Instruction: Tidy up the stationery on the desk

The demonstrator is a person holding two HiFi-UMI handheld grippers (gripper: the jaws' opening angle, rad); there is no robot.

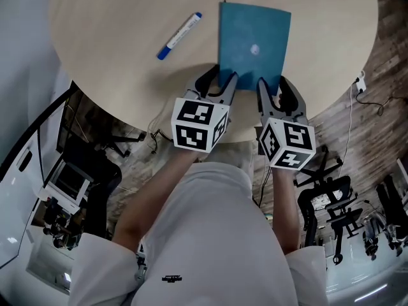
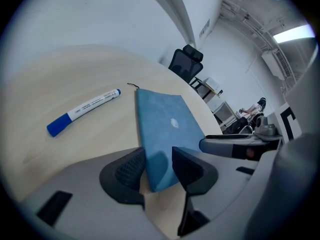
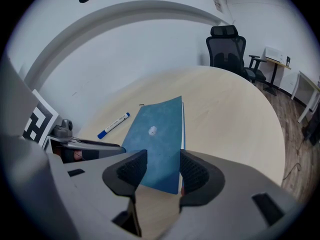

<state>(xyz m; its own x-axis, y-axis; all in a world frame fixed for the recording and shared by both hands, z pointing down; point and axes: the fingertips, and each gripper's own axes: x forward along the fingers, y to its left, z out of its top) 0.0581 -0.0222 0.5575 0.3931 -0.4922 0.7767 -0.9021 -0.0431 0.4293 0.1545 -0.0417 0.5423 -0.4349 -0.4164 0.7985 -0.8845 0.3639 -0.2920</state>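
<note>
**A:** Left tool [image 2: 159,159] and right tool [image 3: 162,166] are both released. Their jaws stand apart, and each straddles one near corner of the notebook [image 1: 255,40] without pinching it.

**B:** Where does it lie?

**A:** Flat on the worktop [image 1: 127,18], close to the near edge, cover up. The marker [image 1: 180,36] lies apart from it, to its left.

**B:** How will it handle?

**A:** I'd judge it light and thin, with a soft cover that bends if it is lifted by one corner. Lying flat, it gives the jaws no lip to bite.

**B:** So where to hold it?

**A:** At the near edge, both corners together. It probably needs drawing a little over the worktop's edge first, so that one jaw can go under. Pages show as a pale line along its right edge, so that side may fan open. The left side looks like the spine and should be firmer.

**B:** Any writing?

**A:** None readable. The cover has only a small pale spot. The marker's white barrel carries print, but it is too small to read. Its cap is blue.
</note>
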